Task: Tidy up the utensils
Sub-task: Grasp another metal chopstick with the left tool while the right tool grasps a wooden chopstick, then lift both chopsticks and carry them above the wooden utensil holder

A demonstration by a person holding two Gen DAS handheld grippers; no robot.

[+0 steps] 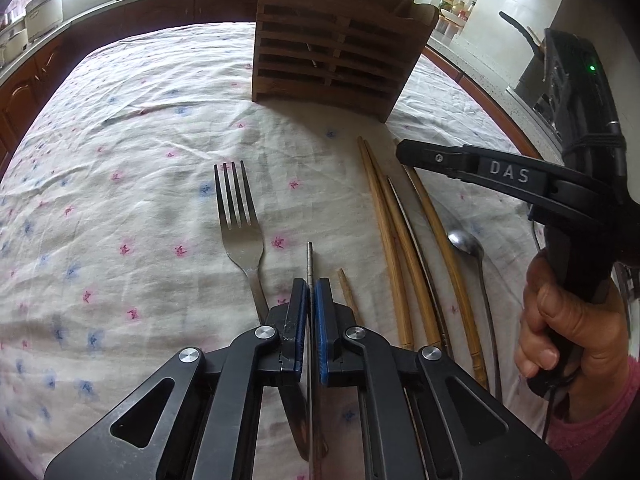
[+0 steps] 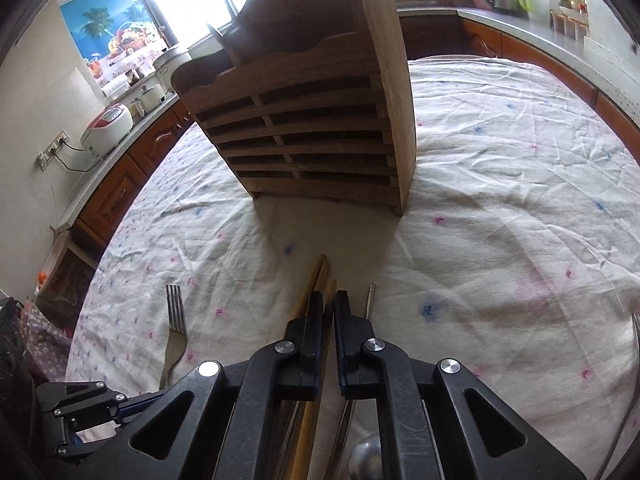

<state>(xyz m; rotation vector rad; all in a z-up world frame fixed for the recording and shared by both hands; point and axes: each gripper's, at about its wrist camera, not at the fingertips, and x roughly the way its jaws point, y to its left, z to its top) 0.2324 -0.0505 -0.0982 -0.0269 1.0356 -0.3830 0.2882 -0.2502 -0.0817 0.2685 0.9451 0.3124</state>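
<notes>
On the cloth-covered table point(image 1: 120, 128), the left claw point(image 1: 311, 300) is clamped on a thin metal chopstick point(image 1: 309, 258), while the right claw point(image 2: 329, 312) has its jaws nearly together around a wooden chopstick point(image 2: 329, 322) in the pile of wooden chopsticks point(image 1: 394, 240) beside the spoon point(image 1: 466, 242). Both seem to be at the pick-up step; next, each stick needs lifting and tipping upright into the wooden holder point(image 1: 332, 40), with the fork point(image 1: 240, 216) left for later
</notes>
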